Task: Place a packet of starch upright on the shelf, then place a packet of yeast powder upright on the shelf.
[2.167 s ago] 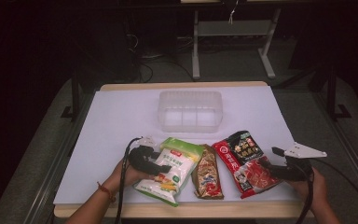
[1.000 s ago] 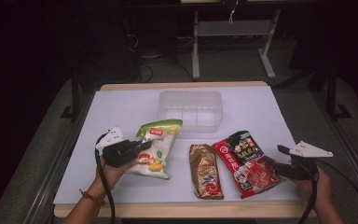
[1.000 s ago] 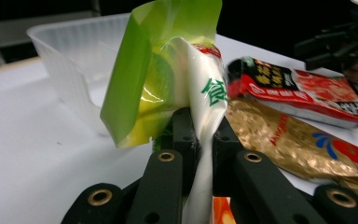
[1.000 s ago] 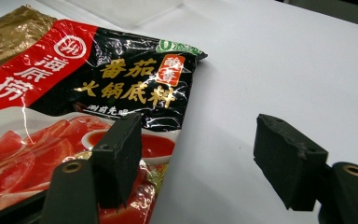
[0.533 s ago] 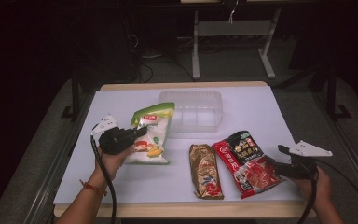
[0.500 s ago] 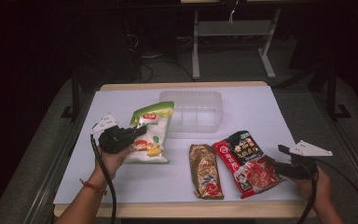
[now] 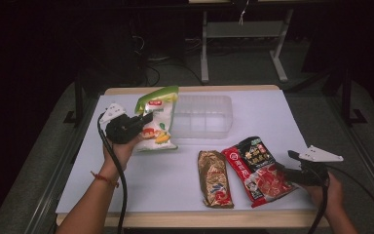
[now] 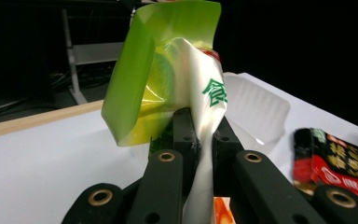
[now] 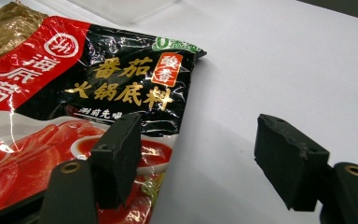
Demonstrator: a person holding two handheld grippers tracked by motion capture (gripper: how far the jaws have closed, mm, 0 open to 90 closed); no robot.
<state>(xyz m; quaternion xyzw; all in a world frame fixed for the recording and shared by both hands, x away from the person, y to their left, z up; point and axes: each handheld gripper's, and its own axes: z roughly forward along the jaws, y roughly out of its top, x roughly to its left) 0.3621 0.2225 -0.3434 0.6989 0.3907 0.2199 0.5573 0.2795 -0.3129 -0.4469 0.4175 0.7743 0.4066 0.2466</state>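
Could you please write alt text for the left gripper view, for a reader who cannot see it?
The left gripper has its two black jaws shut on a green and white snack bag, held upright above the white table. A clear plastic tray lies behind it, and a red and black packet lies at the right edge.

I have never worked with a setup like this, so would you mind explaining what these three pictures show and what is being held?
No robot here: a person holds a two-jaw gripper in each hand. The high view looks down on the white table from above the person's side. The other two pictures come from cameras riding on the grippers, looking along their black jaws.

The left gripper is shut on a green and white snack bag, lifted beside a clear plastic tray; in the left gripper view the bag's film is pinched between the jaws. The right gripper is open, its jaws apart at the edge of a red and black sauce packet lying flat. A brown packet lies beside that one.
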